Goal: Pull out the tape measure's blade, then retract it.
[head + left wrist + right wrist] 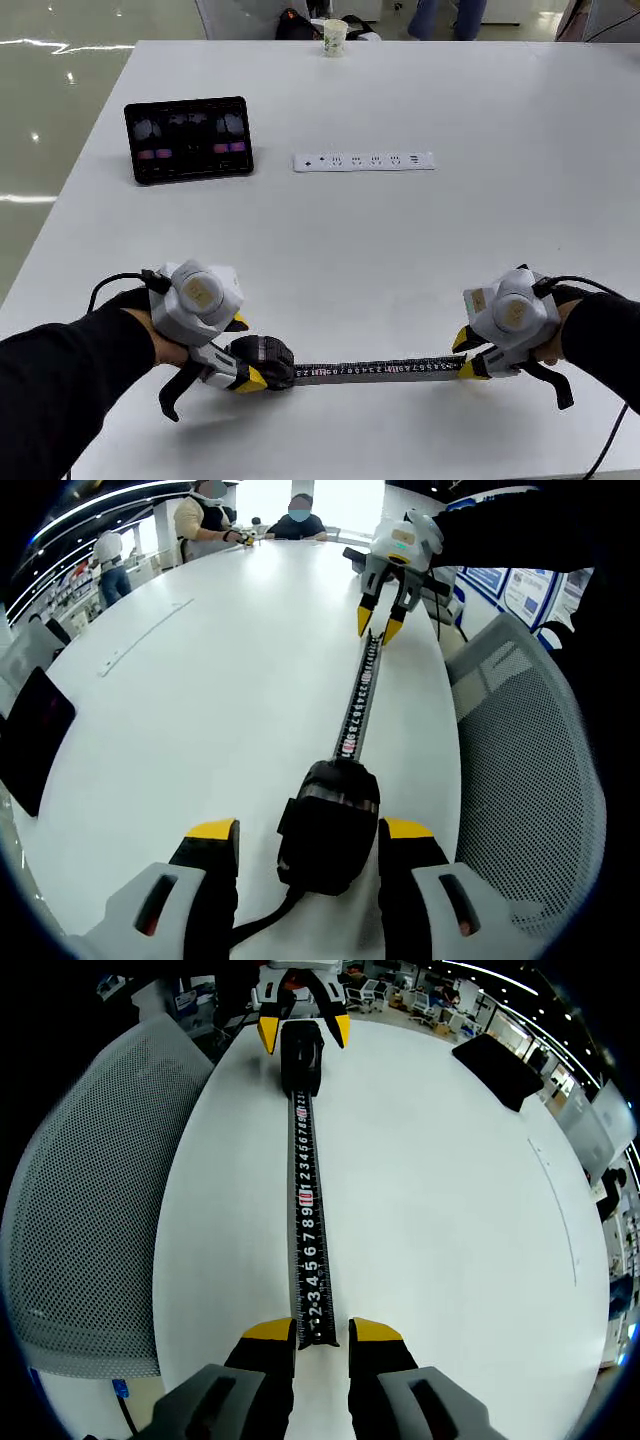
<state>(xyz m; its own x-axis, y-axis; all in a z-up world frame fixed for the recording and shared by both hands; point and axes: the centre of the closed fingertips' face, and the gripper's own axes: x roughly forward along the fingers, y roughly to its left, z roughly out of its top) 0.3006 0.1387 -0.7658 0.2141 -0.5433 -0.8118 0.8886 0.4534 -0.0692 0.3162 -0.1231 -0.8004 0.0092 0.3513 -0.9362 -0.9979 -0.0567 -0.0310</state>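
The black tape measure case point(268, 362) lies near the table's front edge, between the yellow-tipped jaws of my left gripper point(246, 352), which is shut on it. Its blade point(380, 370) runs flat along the table to the right. My right gripper point(463, 355) is shut on the blade's end. In the left gripper view the case point(328, 825) sits between the jaws of the left gripper point(308, 830), and the blade point(360, 695) leads off to the right gripper point(380, 625). In the right gripper view the numbered blade point(305, 1200) stretches from the right gripper point(322, 1331) to the case point(303, 1055).
A dark tablet point(188, 138) stands at the left of the white table point(400, 250), with a white power strip point(365, 161) in the middle and a paper cup point(335, 37) at the far edge. A grey mesh chair point(520, 740) stands close to the near edge. People sit at the table's far end.
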